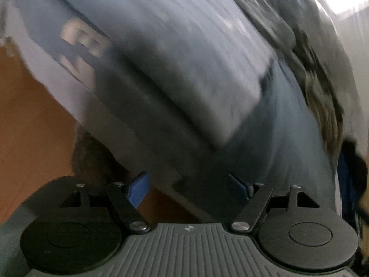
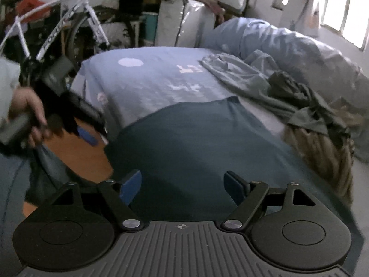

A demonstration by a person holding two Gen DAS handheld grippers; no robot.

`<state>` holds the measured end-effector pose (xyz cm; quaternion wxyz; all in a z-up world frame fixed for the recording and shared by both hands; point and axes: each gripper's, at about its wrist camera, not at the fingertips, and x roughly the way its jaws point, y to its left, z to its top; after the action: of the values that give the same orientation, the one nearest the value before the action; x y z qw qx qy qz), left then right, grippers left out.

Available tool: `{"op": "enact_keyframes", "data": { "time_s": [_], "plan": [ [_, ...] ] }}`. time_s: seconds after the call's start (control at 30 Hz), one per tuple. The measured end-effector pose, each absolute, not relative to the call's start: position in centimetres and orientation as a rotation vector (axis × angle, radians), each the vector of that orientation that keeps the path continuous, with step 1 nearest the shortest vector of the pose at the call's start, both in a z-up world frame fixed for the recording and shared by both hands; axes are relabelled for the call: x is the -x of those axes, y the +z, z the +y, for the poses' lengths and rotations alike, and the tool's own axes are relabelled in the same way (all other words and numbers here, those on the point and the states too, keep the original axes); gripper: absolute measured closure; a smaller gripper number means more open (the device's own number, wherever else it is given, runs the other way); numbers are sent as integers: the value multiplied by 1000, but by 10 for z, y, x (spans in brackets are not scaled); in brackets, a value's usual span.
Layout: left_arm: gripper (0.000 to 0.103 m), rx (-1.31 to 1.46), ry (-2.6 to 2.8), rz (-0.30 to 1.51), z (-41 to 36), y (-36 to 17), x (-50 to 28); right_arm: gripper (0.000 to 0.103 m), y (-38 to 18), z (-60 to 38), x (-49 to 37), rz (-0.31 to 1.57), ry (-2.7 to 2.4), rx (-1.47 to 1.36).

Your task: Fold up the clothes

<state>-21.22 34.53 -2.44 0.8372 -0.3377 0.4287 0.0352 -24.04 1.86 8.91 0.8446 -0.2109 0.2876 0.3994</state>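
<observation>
While both claws stood released, the left claw (image 2: pixel 90 136) and right claw (image 2: pixel 182 184) needed matching grips on the teal garment (image 2: pixel 184 143), kept flat on the bed (image 2: pixel 138 80).

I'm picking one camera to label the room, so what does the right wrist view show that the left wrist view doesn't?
Only the right wrist view shows the white bicycle, the window, the bunched duvet, the left gripper from outside and the hand holding it. Only the left wrist view, badly blurred, shows a close-up of a lighter folded piece lying across the fabric. Both show the dark teal garment, the printed blue sheet, the crumpled clothes pile and an orange-brown surface.
</observation>
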Motion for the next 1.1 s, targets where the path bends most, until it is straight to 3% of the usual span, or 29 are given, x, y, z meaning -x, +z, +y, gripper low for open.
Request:
{"op": "enact_keyframes", "data": {
  "time_s": [0.43,0.87,0.97,1.03,1.1],
  "plan": [
    [25,491,-185,947,324,-41,192,21,98,12,260,641,806,441],
    [28,445,-328,989,316,-61,183,21,99,-5,274,653,803,446],
    [49,439,-340,990,314,-56,185,21,96,-4,274,658,805,445],
    [82,435,-348,990,313,-52,186,21,95,-2,275,658,813,454],
    [85,431,-356,991,312,-49,187,21,93,0,277,658,820,464]
  ]
}}
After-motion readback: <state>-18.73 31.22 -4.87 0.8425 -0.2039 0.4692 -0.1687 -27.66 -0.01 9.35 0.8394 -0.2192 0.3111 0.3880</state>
